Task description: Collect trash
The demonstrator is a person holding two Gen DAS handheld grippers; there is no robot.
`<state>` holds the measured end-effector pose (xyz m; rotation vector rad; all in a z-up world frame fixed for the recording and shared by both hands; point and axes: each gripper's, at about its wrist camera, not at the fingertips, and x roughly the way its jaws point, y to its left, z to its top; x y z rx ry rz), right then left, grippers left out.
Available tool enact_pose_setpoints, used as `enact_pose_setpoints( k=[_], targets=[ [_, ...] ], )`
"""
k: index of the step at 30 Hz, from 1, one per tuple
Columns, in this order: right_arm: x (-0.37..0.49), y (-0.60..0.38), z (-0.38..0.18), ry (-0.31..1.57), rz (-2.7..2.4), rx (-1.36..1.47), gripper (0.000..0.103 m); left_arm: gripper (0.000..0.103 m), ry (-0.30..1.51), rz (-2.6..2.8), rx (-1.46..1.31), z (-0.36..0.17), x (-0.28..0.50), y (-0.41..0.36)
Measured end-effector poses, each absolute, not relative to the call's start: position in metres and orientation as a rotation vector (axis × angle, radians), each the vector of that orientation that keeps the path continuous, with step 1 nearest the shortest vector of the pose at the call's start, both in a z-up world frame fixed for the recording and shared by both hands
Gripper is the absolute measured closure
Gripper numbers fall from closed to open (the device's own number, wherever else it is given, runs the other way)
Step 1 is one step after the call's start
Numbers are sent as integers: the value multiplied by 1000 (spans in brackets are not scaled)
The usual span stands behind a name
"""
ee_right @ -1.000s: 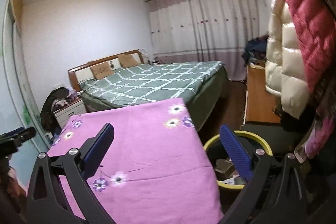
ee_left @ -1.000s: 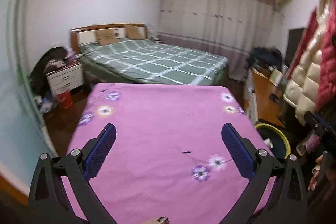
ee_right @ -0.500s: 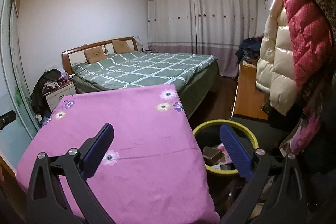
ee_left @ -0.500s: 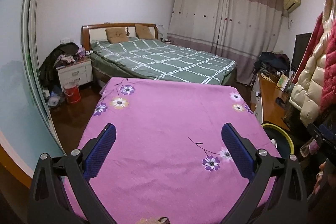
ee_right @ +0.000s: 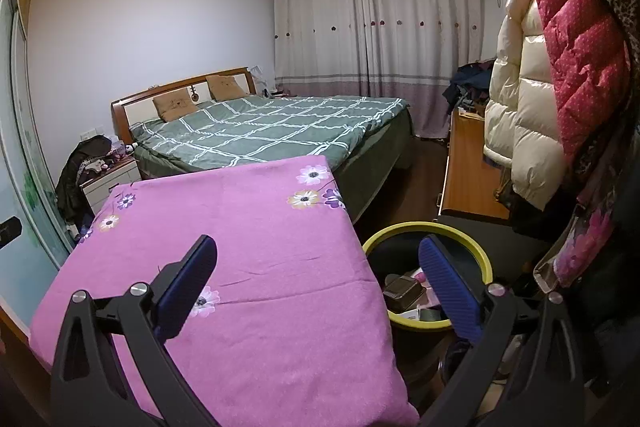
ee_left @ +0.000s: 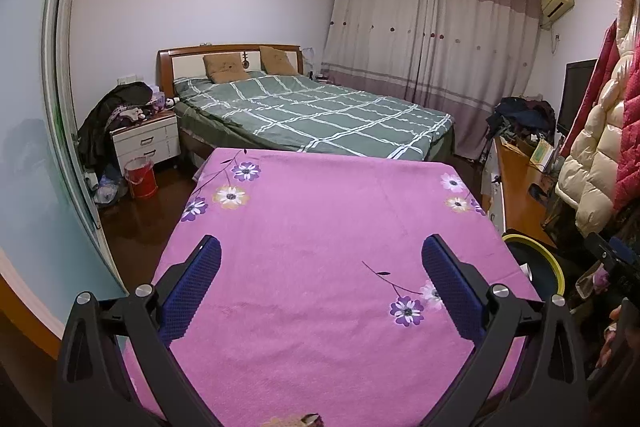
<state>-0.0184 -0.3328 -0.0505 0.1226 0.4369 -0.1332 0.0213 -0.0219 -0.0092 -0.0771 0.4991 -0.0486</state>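
A yellow-rimmed black bin (ee_right: 472, 239) stands on the floor right of the pink floral cloth (ee_right: 240, 267); dark and pale trash (ee_right: 404, 293) lies inside it. In the left wrist view the bin (ee_left: 554, 269) shows at the cloth's right edge. My left gripper (ee_left: 320, 283) hovers open above the pink cloth (ee_left: 320, 227), nothing between its blue pads. My right gripper (ee_right: 316, 279) is open too, its right finger over the bin, its left finger over the cloth. A small crumpled scrap (ee_left: 300, 419) peeks at the bottom edge of the left wrist view.
A green checked bed (ee_left: 320, 111) lies beyond the cloth. A white nightstand (ee_left: 146, 143) and red bucket (ee_left: 140, 179) sit at left. A wooden desk (ee_right: 472, 171), hanging puffy coats (ee_right: 560, 67) and a person's hand (ee_left: 618, 327) crowd the right side.
Both grippers have pulled back and risen, so more of the room and cloth show. The right view has swung right; the bin now sits under its right finger. Both stay open.
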Motion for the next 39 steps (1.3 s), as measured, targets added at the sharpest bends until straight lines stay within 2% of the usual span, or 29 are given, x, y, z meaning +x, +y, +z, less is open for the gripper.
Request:
enact_pose_setpoints(
  k=[39],
  targets=[
    [-13, -333, -52, 443, -128, 128, 7, 4, 520, -49, -66, -17, 26, -25]
  ],
)
